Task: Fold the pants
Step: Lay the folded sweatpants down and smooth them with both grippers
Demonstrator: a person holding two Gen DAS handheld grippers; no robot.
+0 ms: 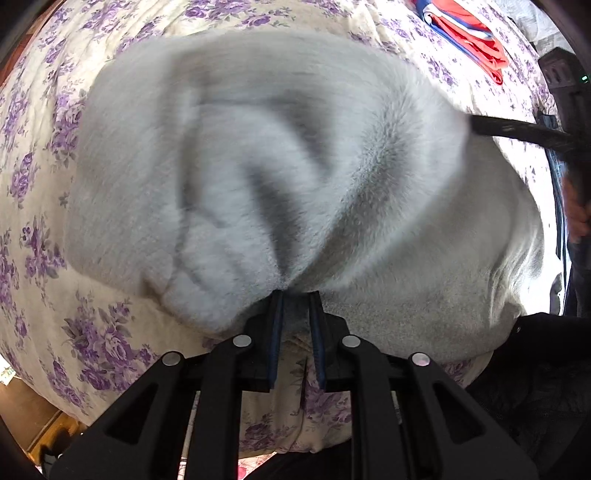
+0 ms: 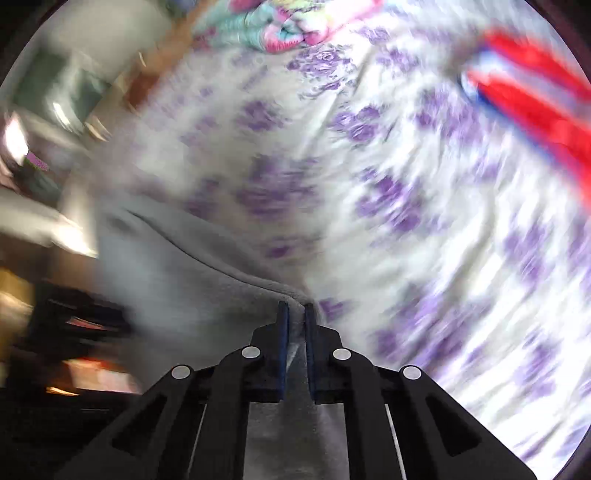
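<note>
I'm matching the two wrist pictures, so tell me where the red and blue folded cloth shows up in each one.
Left wrist: red and blue cloth at the top right, on the floral bedspread.
Right wrist: same cloth, blurred, upper right edge.
Shared landmark: the grey pants, pinched in both grippers.

I see a bed covered by a cream sheet [image 1: 122, 314] printed with purple flowers. A red and blue cloth [image 1: 469, 33] lies at its far side, a bundle of pastel fabric [image 2: 280, 26] farther off. Wooden floor [image 1: 40, 417] shows past the bed's edge. Bright light [image 2: 16, 142] glares at the blurred room's side.
</note>
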